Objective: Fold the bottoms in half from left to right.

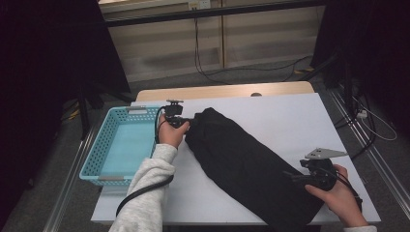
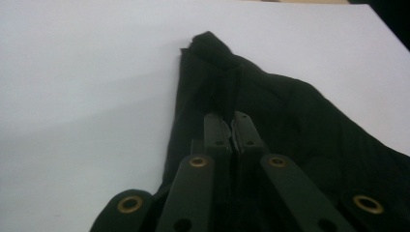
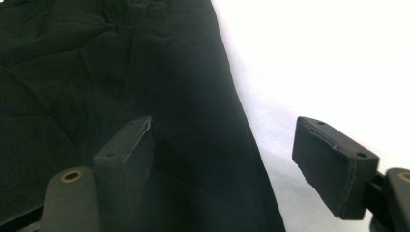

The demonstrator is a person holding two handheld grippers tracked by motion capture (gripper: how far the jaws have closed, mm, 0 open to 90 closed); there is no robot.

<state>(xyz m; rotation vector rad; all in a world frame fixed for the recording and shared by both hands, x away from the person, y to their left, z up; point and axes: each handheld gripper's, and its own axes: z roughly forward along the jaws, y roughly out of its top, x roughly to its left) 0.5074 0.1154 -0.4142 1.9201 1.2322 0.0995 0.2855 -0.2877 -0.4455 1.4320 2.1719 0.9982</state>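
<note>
White table (image 1: 290,116) bare far side; black garment (image 1: 246,164) overhangs near edge.

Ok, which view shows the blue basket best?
The high view: the blue basket sits whole at the table's left edge, beside the person's left hand. The left gripper view looks at the black cloth on white table instead; the right gripper view likewise.

One black garment (image 1: 251,166), one light-blue basket (image 1: 104,152), one white worktop (image 1: 290,116), two handheld grippers, left gripper (image 1: 186,124) and right gripper (image 1: 294,177)
</note>
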